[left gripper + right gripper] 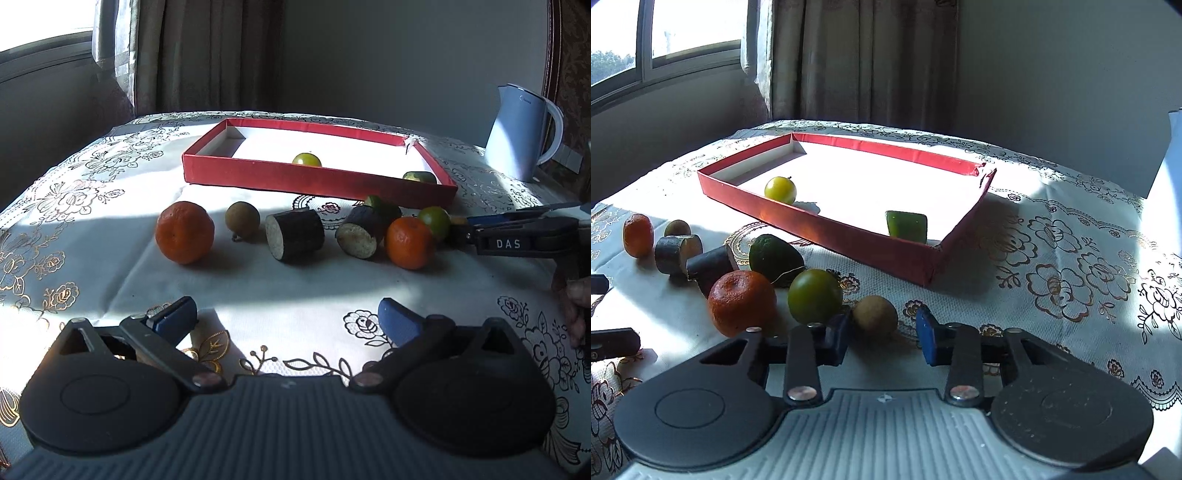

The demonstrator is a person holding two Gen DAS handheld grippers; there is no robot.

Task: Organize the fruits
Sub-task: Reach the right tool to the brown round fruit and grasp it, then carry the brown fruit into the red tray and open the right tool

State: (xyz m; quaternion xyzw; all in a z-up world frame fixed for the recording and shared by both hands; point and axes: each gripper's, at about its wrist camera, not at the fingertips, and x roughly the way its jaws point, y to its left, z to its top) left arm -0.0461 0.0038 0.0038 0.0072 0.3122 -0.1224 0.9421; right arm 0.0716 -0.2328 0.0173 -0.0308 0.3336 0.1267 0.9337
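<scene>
Fruit scattered on floral tablecloth [258, 295], red tray [849, 232] behind it.
Sunlit table by curtained window [665, 33]; white kettle [517, 133] far right. Tray holds yellow-green fruit [780, 189] and green piece [906, 226]. Left gripper [288, 321] spread, empty. Right gripper [882, 332] spread around small brown fruit [875, 316], near pad not touching.

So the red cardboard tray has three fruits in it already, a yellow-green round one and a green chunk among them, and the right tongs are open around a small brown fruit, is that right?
Not quite: the red cardboard tray holds two pieces, not three: the yellow-green round fruit and the green chunk, as the right wrist view shows. The rest stands: the right tongs are open around the small brown round fruit.
</scene>
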